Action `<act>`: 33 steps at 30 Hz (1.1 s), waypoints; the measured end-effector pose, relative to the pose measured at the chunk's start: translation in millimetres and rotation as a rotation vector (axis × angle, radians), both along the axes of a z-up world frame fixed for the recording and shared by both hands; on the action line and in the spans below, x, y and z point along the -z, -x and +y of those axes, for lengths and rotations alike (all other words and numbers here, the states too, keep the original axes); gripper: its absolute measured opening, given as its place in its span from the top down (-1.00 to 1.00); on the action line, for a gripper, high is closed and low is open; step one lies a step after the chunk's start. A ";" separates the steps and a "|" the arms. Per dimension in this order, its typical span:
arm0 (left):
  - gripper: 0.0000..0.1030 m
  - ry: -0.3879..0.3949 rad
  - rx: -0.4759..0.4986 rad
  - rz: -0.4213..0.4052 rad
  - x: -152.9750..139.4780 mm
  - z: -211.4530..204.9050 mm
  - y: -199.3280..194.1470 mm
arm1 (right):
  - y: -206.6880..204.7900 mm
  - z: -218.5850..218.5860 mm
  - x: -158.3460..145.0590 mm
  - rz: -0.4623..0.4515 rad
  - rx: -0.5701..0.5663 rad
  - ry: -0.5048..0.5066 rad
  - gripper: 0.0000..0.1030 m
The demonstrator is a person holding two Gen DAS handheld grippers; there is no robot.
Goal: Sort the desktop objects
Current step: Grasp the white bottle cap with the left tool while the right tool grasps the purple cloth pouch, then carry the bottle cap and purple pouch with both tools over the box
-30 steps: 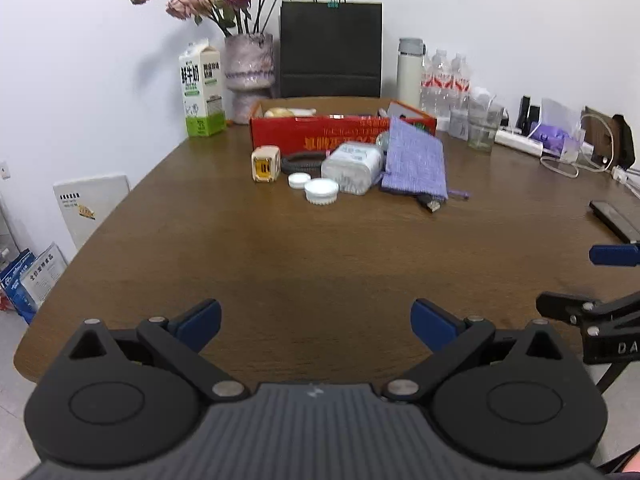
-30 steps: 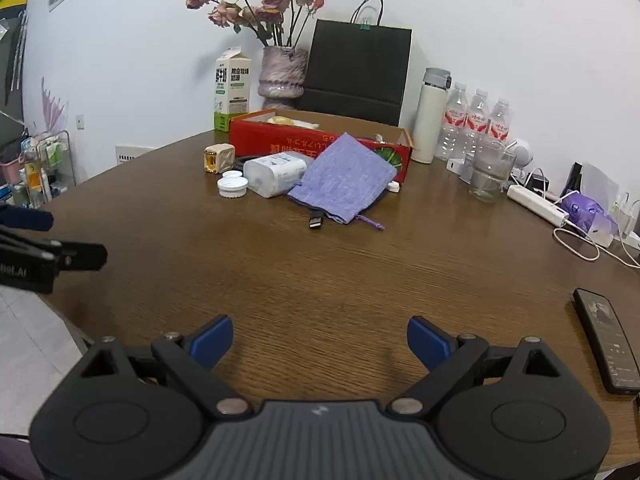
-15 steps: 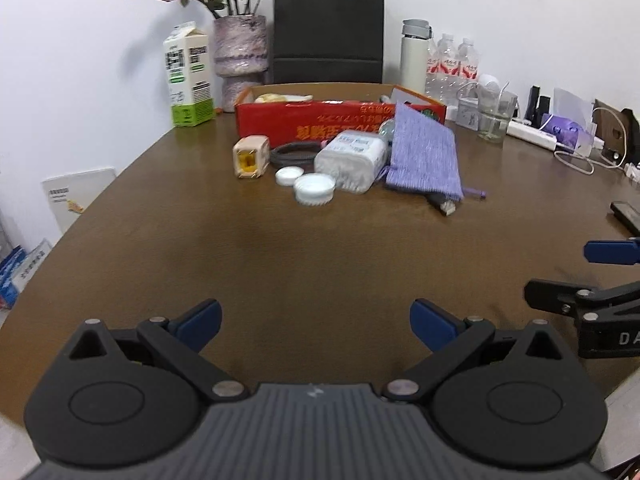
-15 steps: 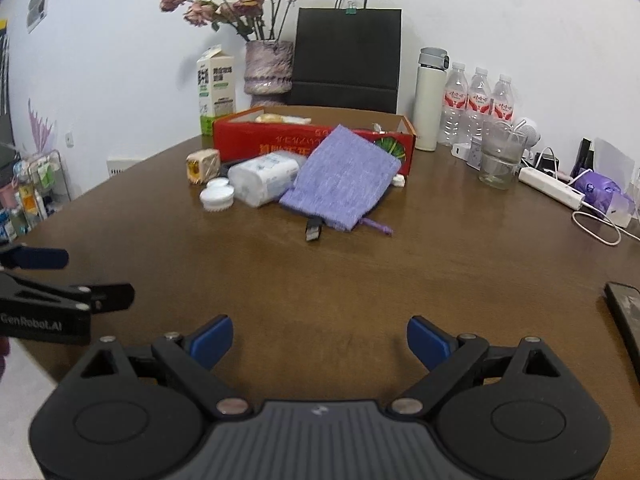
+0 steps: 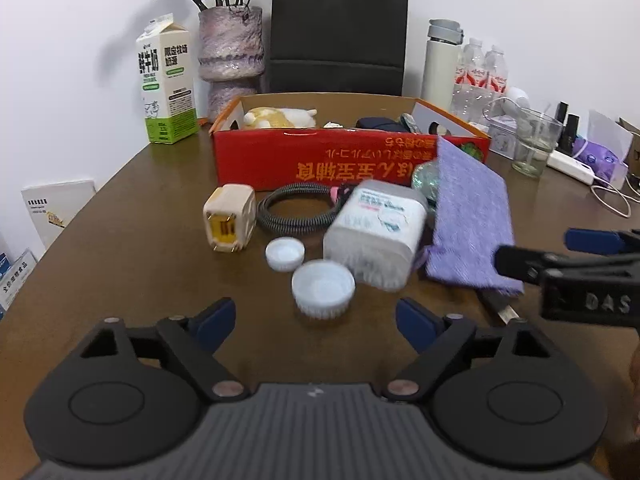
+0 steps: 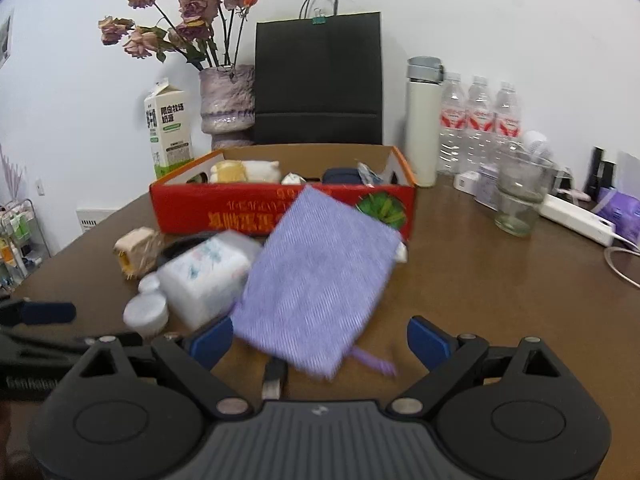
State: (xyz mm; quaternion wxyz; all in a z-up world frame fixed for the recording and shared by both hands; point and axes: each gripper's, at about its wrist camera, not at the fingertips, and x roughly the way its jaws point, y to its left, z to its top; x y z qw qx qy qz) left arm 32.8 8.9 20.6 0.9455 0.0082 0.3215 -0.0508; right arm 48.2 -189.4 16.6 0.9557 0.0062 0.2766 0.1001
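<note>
The purple pouch (image 6: pixel 320 280) lies mid-worktop (image 5: pixel 132 248), leaning on the red cardboard box (image 5: pixel 320 160) with yellow Chinese print; inside sit a plush toy (image 5: pixel 280 117) and dark items too blurred to name. Left tongs (image 5: pixel 312 316) have just been narrowing, nothing between them; right tongs (image 6: pixel 320 338) gape, "DAS" partly readable.

each wrist camera looked forward over its own fingers, angled down, close to the table (image 5: pixel 140 208). both views shared the red box (image 5: pixel 320 160) and purple pouch (image 6: pixel 320 276) ahead.
</note>
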 end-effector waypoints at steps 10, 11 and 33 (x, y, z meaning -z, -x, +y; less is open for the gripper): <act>0.20 0.112 -0.023 0.039 12.7 3.3 -30.5 | -63.7 -1.3 20.1 0.093 0.040 -0.117 -0.53; 0.20 0.115 -0.019 0.037 12.6 3.8 -30.5 | -64.3 -2.8 21.3 0.105 0.036 -0.128 -0.19; 0.21 0.113 -0.039 -0.140 -66.5 -6.2 -44.4 | -31.0 0.6 -56.8 -0.054 -0.036 -0.137 0.84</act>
